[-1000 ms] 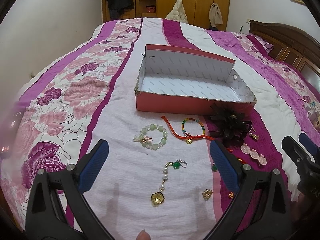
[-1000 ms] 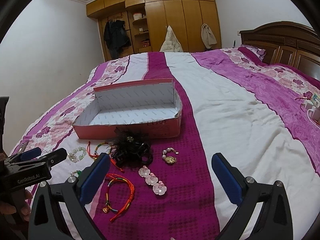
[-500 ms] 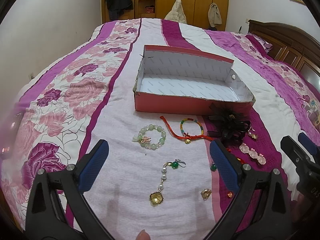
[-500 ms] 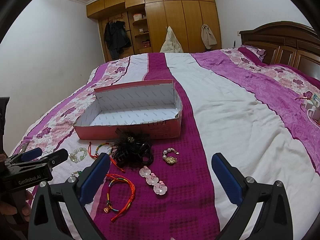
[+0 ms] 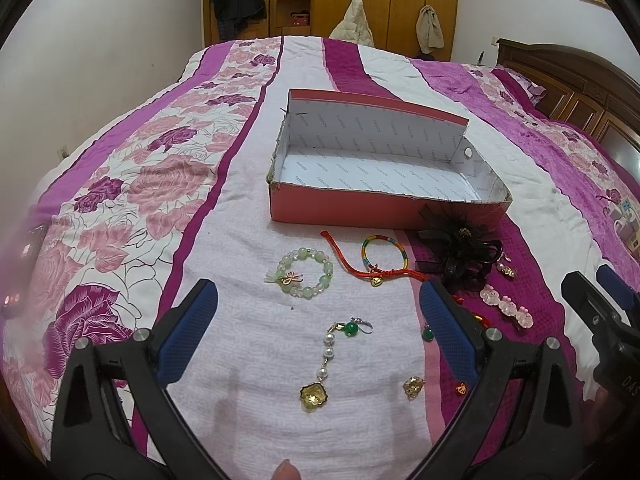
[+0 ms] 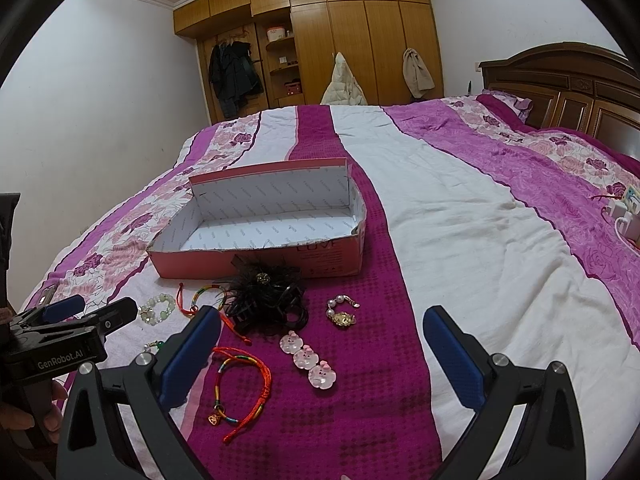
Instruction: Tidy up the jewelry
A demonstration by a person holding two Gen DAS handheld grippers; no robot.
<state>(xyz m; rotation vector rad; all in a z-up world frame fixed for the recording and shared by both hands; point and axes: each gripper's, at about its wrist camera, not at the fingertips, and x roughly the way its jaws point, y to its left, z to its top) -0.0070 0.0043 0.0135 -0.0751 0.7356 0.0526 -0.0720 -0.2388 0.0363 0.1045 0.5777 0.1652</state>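
Note:
An open pink box (image 5: pixel 344 206) (image 6: pixel 192 266) with a white inside lies empty on the bed. In front of it lie a green bead bracelet (image 5: pixel 306 272), a rainbow bracelet with red cord (image 5: pixel 382 258), a pearl-and-gold pendant (image 5: pixel 326 356), a black flower hair clip (image 5: pixel 460 250) (image 6: pixel 266 298), a pink bear clip (image 6: pixel 308 360), a red-and-rainbow cord bracelet (image 6: pixel 244 384) and a pearl-and-gold piece (image 6: pixel 342 312). My left gripper (image 5: pixel 318 312) is open and empty above the pendant. My right gripper (image 6: pixel 320 346) is open and empty above the bear clip.
The bed has a purple, pink and white floral cover. A wooden headboard (image 6: pixel 560 80) is at the right, a wardrobe (image 6: pixel 340 40) at the back. White plugs (image 6: pixel 624 216) lie at the far right. A small gold charm (image 5: pixel 413 386) lies near the left gripper's right finger.
Both grippers have drawn slightly closer to the jewelry and lower over the bed. Both stay open and empty. Nothing on the bed has moved.

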